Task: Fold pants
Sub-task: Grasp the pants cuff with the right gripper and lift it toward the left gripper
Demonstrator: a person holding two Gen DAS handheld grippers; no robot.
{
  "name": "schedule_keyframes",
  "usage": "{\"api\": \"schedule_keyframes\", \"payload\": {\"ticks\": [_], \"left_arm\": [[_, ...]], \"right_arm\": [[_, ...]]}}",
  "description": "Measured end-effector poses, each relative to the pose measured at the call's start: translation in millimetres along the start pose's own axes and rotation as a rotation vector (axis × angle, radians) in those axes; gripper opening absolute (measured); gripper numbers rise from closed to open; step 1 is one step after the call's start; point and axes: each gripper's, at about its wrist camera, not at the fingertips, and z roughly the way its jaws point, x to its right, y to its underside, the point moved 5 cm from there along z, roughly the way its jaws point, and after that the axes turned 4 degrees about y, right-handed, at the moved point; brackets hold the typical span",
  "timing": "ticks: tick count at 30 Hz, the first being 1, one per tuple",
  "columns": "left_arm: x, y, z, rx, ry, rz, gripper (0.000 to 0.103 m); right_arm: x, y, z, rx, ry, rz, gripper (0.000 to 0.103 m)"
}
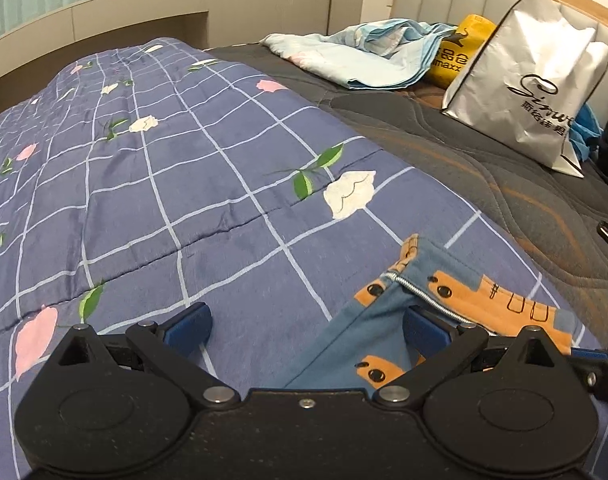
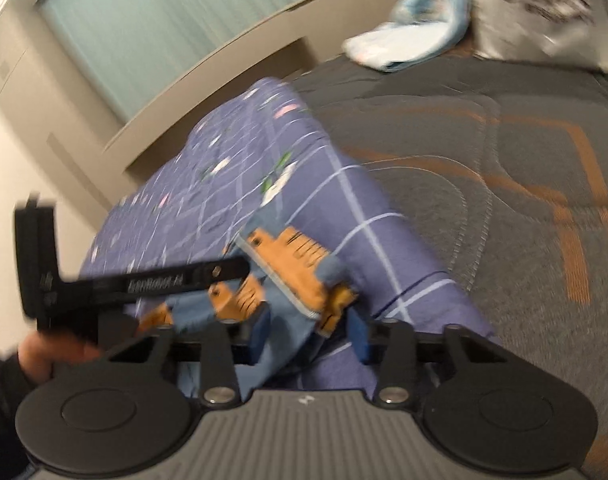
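Small blue pants (image 1: 368, 332) with orange cartoon patches and a zipper lie bunched on a purple checked quilt (image 1: 183, 200). In the left wrist view my left gripper (image 1: 306, 328) stands wide open; the cloth hangs against its right pad (image 1: 424, 330) and the left pad is bare. In the blurred right wrist view the same pants (image 2: 299, 256) rise between the blue pads of my right gripper (image 2: 310, 332). Its jaws are narrowed around the waist edge, with a strip of quilt (image 2: 344, 208) still showing beside the right pad. The left gripper's black finger (image 2: 163, 280) crosses over the pants from the left.
A grey quilted mattress (image 1: 504, 208) runs to the right of the quilt. At its head stand a white paper bag (image 1: 520, 80), a yellow bag (image 1: 460, 56) and a crumpled light blue cloth (image 1: 364, 56). A hand (image 2: 43, 352) shows at the lower left.
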Motion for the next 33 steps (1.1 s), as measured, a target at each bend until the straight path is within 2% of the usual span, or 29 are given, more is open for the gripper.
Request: {"api": "schedule_keyframes", "payload": {"ticks": [2, 5, 7, 10, 13, 15, 17, 20, 26, 28, 31, 33], "left_arm": [[0, -4, -2, -0.01, -0.006, -0.027, 0.102], [-1, -12, -14, 0.007, 0.018, -0.093, 0.102], [-2, -20, -26, 0.024, 0.066, -0.143, 0.102], [-2, -29, -39, 0.018, 0.169, -0.234, 0.102], [0, -38, -46, -0.044, 0.296, -0.343, 0.102], [7, -40, -47, -0.094, 0.361, -0.371, 0.102], [13, -42, -49, -0.128, 0.39, -0.368, 0.102], [21, -39, -50, -0.174, 0.37, -0.314, 0.101], [16, -29, -62, -0.218, 0.301, -0.296, 0.088], [12, -25, -69, -0.22, 0.259, -0.302, 0.083], [4, -17, -83, -0.204, 0.212, -0.325, 0.081], [0, -11, -91, -0.192, 0.185, -0.346, 0.068]], "right_arm": [[5, -2, 1, 0.013, -0.003, 0.055, 0.021], [3, -4, -4, 0.049, 0.005, 0.043, 0.017], [-5, -6, -9, 0.088, 0.016, -0.011, 0.016], [-25, -7, -20, 0.151, 0.031, -0.13, 0.015], [-53, -1, -33, 0.228, 0.069, -0.315, 0.015], [-72, 6, -40, 0.274, 0.087, -0.453, 0.015], [-92, 17, -45, 0.311, 0.096, -0.592, 0.015], [-119, 37, -50, 0.339, 0.103, -0.789, 0.015], [-158, 75, -49, 0.365, 0.108, -1.022, 0.014], [-163, 84, -49, 0.364, 0.103, -1.057, 0.014], [-171, 94, -52, 0.356, 0.097, -1.083, 0.014], [-174, 97, -55, 0.355, 0.09, -1.09, 0.014]]}}
